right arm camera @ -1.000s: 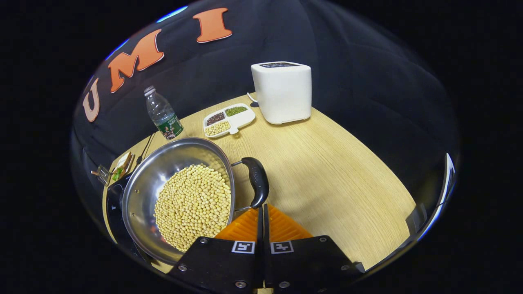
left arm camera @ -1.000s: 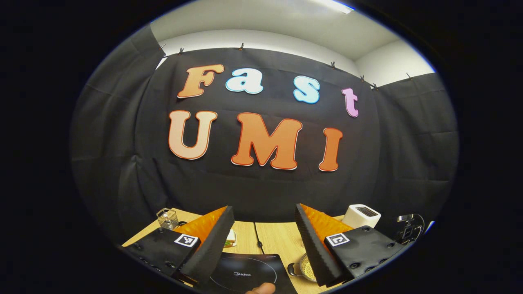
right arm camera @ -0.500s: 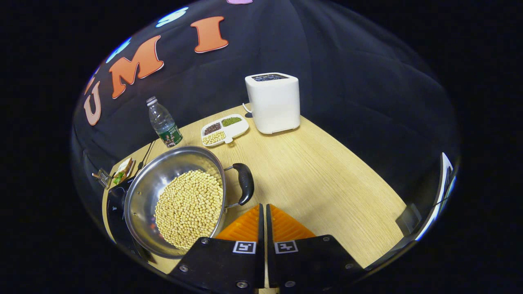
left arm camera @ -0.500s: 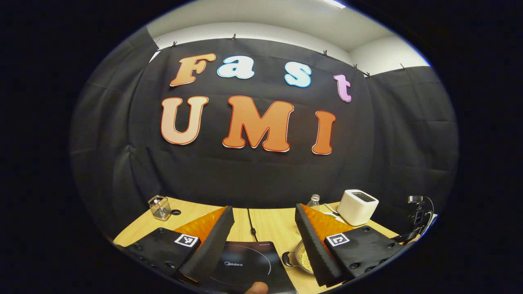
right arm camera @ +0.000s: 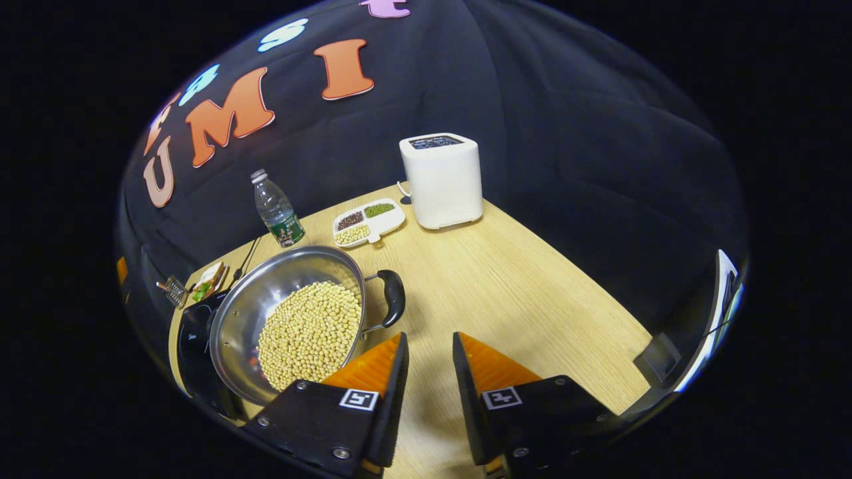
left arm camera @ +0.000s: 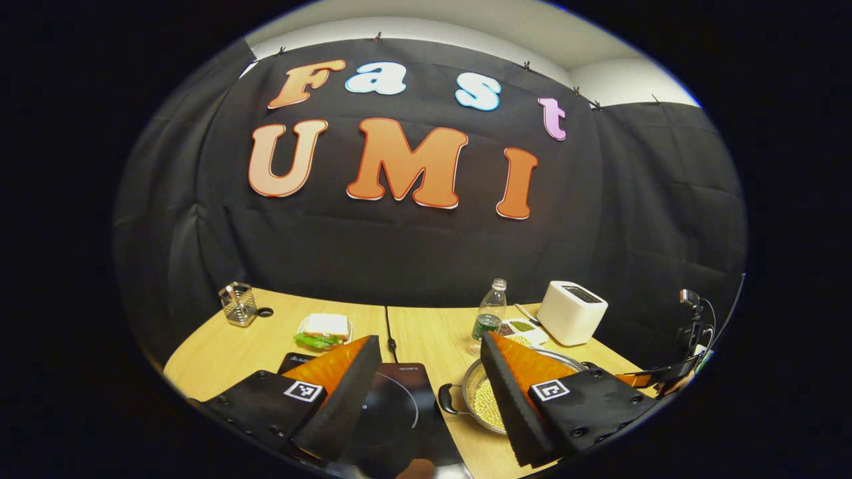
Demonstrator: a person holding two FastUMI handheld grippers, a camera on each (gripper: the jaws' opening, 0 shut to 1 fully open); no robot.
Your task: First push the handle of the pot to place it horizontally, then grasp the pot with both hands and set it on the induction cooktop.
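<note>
Right gripper [right arm camera: 429, 346], clamped shut against the pot [right arm camera: 293, 319] handle [right arm camera: 394, 297] a second ago, now stands backed off and released, left gripper [left arm camera: 429, 362] wide open over the induction cooktop [left arm camera: 393, 412]; pot sits on table just right of cooktop, push apparently done, two-handed grasp next

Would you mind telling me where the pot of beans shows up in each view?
Left gripper view: pot low, right of centre, partly behind a finger.
Right gripper view: pot lower left, beside the fingers.
Shared landmark: the toaster, behind the pot on the table.
</note>
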